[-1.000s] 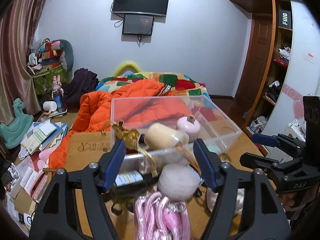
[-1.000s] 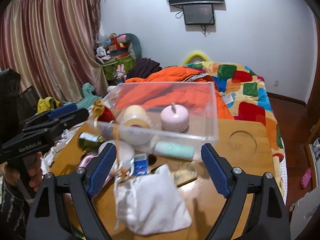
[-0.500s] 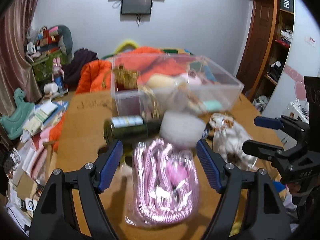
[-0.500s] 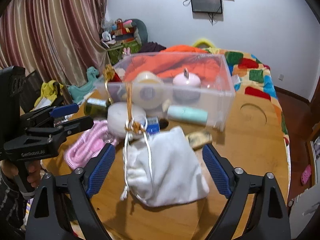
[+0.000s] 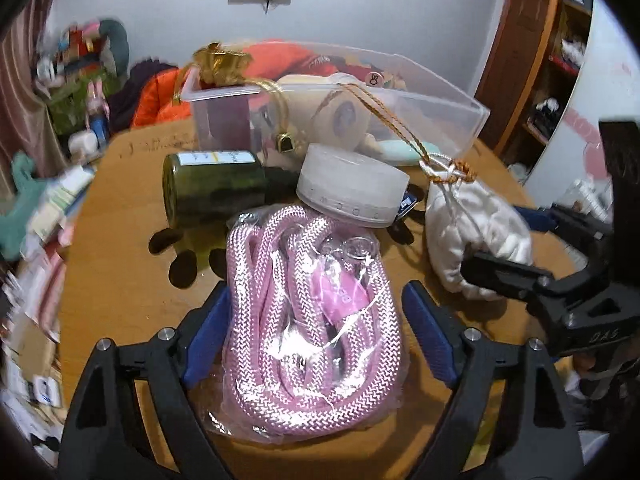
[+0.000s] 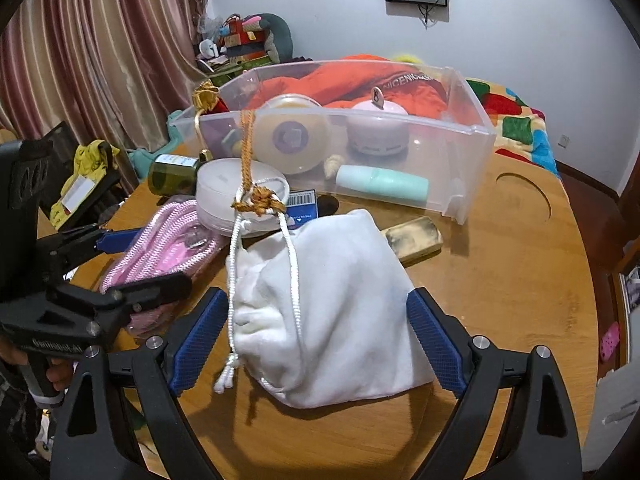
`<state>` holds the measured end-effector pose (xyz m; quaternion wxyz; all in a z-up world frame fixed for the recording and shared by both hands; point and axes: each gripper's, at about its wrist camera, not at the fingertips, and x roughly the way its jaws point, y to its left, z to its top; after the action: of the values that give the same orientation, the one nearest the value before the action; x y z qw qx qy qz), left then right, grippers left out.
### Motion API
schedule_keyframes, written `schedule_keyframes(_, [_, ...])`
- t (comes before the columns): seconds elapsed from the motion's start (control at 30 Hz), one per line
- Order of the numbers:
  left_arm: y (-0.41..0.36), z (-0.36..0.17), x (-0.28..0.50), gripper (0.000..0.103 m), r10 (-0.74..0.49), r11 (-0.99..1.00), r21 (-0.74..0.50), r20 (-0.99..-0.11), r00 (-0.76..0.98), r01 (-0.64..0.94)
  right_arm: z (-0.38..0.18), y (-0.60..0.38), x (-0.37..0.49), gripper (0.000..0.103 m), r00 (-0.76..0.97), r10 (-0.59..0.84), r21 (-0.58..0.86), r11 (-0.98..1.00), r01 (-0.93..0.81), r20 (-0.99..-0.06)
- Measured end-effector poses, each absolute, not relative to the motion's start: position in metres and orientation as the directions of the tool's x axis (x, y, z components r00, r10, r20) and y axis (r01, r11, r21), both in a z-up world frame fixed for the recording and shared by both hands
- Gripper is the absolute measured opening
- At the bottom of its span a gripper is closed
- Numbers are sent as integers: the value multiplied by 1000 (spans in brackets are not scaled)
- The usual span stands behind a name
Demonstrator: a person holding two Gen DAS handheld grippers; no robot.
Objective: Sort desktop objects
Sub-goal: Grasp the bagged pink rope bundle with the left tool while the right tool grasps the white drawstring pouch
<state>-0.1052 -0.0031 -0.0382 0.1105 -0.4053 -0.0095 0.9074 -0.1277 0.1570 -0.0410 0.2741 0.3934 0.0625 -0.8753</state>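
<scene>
A pink rope in a clear plastic bag point(image 5: 312, 320) lies on the wooden table between the open jaws of my left gripper point(image 5: 316, 336); it also shows in the right wrist view point(image 6: 168, 240). A white drawstring pouch point(image 6: 324, 312) lies between the open jaws of my right gripper point(image 6: 316, 336); it also shows in the left wrist view point(image 5: 476, 232). Neither gripper touches its item. Behind them stands a clear plastic bin point(image 6: 464, 132) holding a tape roll point(image 6: 292, 140), a pink round gadget point(image 6: 376, 128) and a mint tube point(image 6: 380, 184).
A green glass bottle point(image 5: 212, 192) lies on its side next to a white round tub point(image 5: 352, 188). A gold cord point(image 6: 248, 160) runs from the bin to the pouch. A yellow-grey block point(image 6: 412, 236) and a blue card point(image 6: 302, 208) lie before the bin. The table edge point(image 6: 576, 280) curves at the right.
Both grippers have come down and forward towards the table. The rope bag now sits between the left jaws and the pouch between the right jaws.
</scene>
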Motion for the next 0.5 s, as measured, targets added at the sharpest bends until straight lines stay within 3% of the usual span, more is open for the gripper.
schedule_keyframes(0.23, [19, -44, -99, 85, 103, -980, 49, -709, -698, -195, -46, 150, -127, 90, -559, -408, 61, -842, 536, -722])
schedule_keyframes(0.37, [13, -44, -96, 72, 116, -982, 25, -697, -707, -186, -49, 150, -128, 87, -570, -403, 44, -841, 540, -716])
schedule_keyframes(0.5, [11, -44, -96, 64, 111, -983, 31, -689, -717, -181, -51, 149, -126, 65, -569, -408, 38, -834, 551, -714])
